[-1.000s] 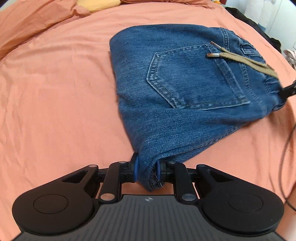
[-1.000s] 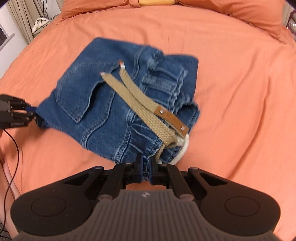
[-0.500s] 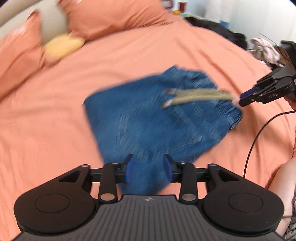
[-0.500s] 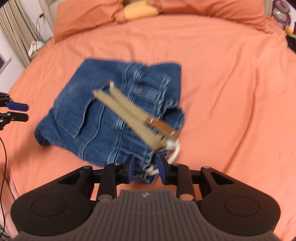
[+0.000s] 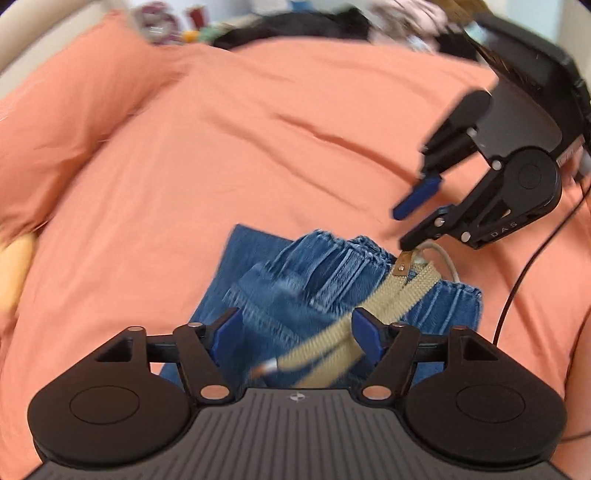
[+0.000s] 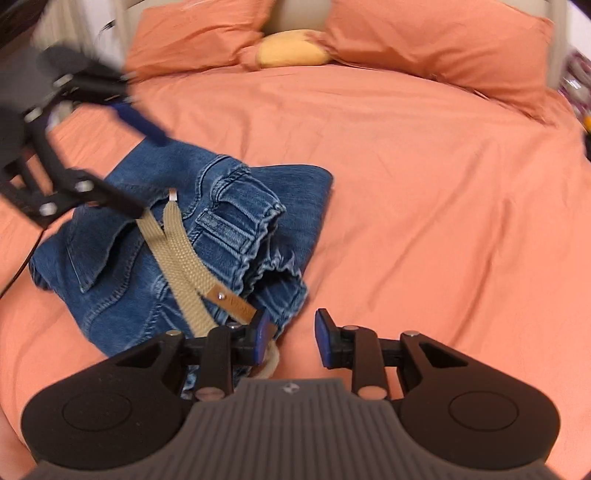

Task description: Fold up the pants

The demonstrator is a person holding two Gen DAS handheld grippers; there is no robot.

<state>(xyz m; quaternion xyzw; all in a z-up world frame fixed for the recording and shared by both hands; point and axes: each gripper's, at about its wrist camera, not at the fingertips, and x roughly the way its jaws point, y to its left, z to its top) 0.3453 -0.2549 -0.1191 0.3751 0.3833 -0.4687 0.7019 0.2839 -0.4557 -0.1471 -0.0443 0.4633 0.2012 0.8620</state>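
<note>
One bed (image 6: 424,177) with an orange sheet fills both views and carries everything else. At its head lie two orange pillows (image 6: 436,40), with one yellow cushion (image 6: 291,50) wedged between them; in the left wrist view a single pillow (image 5: 66,122) shows at the left, and a blurred heap of dark clothing (image 5: 303,29) lies past the far edge of the bed.

One pair of blue denim pants (image 6: 147,240) rests folded into a compact bundle on the sheet, left of centre in the right wrist view, with the gathered waistband on top. One tan webbing belt (image 6: 177,254), doubled into two strands with a brown leather tab, crosses the bundle diagonally; a pale cord loop (image 5: 445,260) pokes out beside the waistband.

There are two grippers. The left gripper (image 5: 295,332) hovers over the pants (image 5: 295,280) with its jaws spread wide and holding nothing; the belt (image 5: 388,299) runs between them. The right gripper (image 6: 290,334) sits at the near edge of the bundle, its jaws likewise apart and empty, the left one just beside the leather tab. Each gripper appears in the other's view, the right one (image 5: 410,225) above the waistband, the blurred left one (image 6: 140,166) over the bundle's far corner. One black cable (image 5: 524,273) trails across the sheet at the right.
</note>
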